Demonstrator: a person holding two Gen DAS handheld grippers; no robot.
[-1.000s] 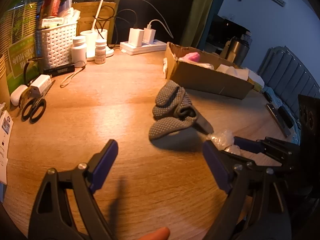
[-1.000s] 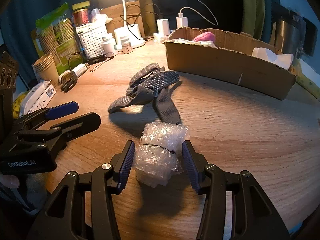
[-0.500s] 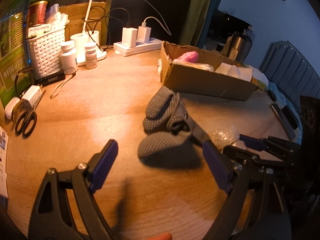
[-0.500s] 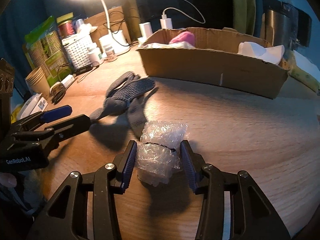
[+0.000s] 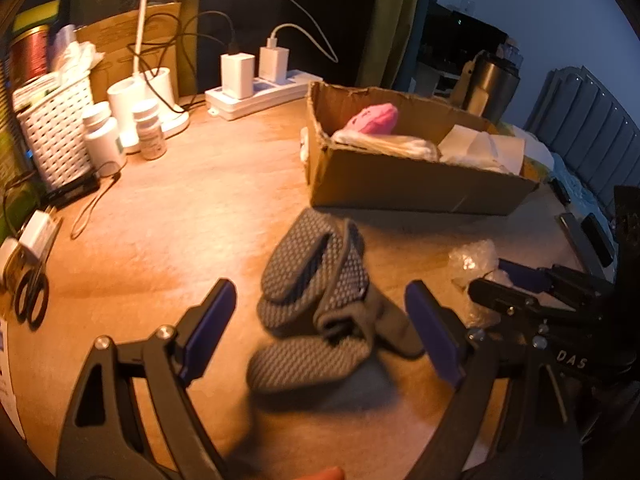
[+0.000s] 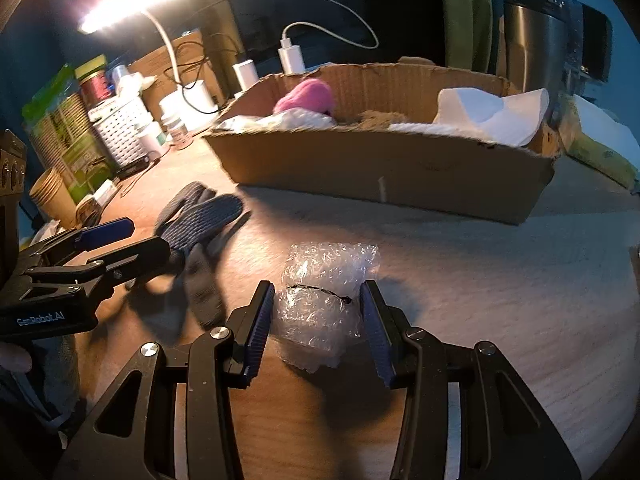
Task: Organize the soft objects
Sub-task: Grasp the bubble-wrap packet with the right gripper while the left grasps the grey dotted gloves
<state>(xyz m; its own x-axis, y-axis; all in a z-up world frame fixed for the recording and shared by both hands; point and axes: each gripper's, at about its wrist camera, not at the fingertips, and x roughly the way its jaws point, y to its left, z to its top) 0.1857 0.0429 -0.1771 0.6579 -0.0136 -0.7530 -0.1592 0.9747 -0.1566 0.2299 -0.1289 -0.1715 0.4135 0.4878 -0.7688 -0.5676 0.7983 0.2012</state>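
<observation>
Over on the left, left tool (image 5: 316,324) spread wide, nothing gripped, framing the crumpled grey knitted gloves (image 5: 316,300) lying on the round wooden desk (image 5: 180,220). Just right of those, a crinkled clear bubble-wrap bundle (image 6: 320,300) resting on the desk between the blue pads of the right tool (image 6: 318,320), which sits narrowly parted, closely flanking it; firm squeeze or mere contact, hard to tell. Farther back and right, open brown cardboard box (image 6: 380,172) already holding a pink plush item (image 6: 306,96) and white soft pieces. Roughly midway by appearance: gloves and wrap not yet boxed.
</observation>
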